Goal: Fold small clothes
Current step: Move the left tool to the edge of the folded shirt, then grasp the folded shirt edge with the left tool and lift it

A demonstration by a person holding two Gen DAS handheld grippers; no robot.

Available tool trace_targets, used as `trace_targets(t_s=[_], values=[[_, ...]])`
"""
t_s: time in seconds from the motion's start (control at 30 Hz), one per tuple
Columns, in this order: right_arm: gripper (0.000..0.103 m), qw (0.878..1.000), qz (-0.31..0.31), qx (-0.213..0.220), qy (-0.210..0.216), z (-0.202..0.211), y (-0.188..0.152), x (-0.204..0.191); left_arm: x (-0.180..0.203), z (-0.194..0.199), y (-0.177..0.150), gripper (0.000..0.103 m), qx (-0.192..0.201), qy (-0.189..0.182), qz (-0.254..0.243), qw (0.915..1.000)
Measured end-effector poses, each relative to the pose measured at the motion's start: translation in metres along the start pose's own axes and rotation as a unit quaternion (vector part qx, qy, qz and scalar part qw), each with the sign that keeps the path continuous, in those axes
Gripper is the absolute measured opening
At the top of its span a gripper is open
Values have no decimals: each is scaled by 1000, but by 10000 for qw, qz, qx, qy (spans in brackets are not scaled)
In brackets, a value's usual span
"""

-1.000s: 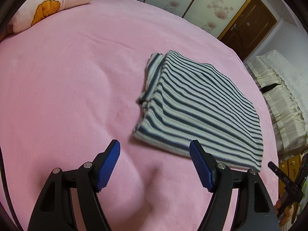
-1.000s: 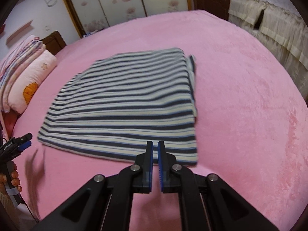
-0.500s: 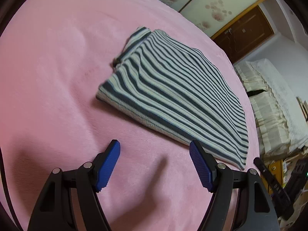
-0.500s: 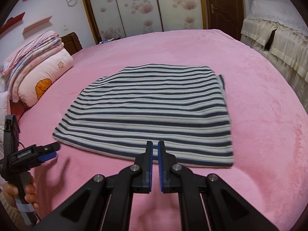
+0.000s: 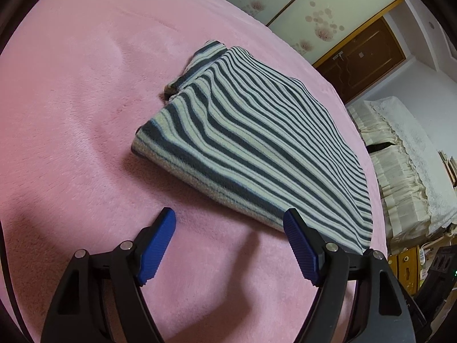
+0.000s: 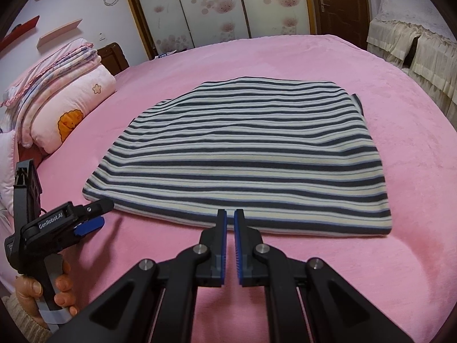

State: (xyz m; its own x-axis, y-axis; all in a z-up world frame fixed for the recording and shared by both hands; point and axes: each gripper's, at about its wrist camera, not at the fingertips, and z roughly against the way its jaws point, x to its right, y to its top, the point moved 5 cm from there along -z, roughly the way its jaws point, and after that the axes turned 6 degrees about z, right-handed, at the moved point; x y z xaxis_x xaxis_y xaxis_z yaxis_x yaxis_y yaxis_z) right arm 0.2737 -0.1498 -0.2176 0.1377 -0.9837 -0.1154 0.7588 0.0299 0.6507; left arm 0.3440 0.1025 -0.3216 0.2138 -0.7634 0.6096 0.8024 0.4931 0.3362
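A folded garment with dark and cream stripes (image 5: 257, 143) lies flat on the pink bed; it also shows in the right wrist view (image 6: 245, 154). My left gripper (image 5: 230, 217) is open and empty, just short of the garment's near edge. In the right wrist view the left gripper (image 6: 94, 214) sits at the garment's left corner, held by a hand. My right gripper (image 6: 230, 214) is shut on nothing, its tips just in front of the garment's near edge.
The pink bedspread (image 6: 371, 271) covers the whole bed. A pillow with an orange print (image 6: 71, 114) and stacked folded blankets (image 6: 51, 68) lie at the left. A cream covered sofa (image 6: 414, 43) stands to the right. Wardrobe doors (image 6: 214, 5) stand behind the bed.
Both grippers pulled back toward me and tilted up, so more of the room shows. The garment lies as before. The left gripper stayed open and the right stayed shut.
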Motion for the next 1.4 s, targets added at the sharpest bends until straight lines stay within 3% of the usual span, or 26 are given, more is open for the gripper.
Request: trace_targets(t_s=[0.37,0.57,0.83,0.87,0.93,0.97,1.0,1.03,1.17,1.27,1.4], values=[[5,10000,67,-11,55,-10,1,-13,-4,-13,18,81,286,-482,347,9978],[5,9999,115,5,89,-16,4,-18,-3,-27,40,81,543,-846,611,9931],[5,9998,150,55,138,-21,6,-21,1,-46,65,79,875,-1038,849,9871],[5,9998,154,61,137,-21,6,-21,1,-46,67,76,926,-1025,869,9866],[5,9998,164,64,132,-22,6,-21,0,-48,71,48,1022,-952,892,9862],[5,9998,166,65,128,-22,7,-21,-1,-52,74,39,1000,-906,942,9864],[5,9998,162,73,120,-23,7,-21,-4,-54,74,23,966,-865,988,9866],[5,9998,161,79,124,-23,8,-22,-8,-58,77,14,915,-776,1075,9869],[5,9997,168,143,104,-21,12,-21,-4,-61,80,10,889,-561,851,9908],[5,9997,106,178,109,-19,16,-16,13,-53,80,9,1069,-322,496,9925],[5,9998,-2,160,70,-20,20,-5,59,-28,83,9,1480,-198,-226,9885]])
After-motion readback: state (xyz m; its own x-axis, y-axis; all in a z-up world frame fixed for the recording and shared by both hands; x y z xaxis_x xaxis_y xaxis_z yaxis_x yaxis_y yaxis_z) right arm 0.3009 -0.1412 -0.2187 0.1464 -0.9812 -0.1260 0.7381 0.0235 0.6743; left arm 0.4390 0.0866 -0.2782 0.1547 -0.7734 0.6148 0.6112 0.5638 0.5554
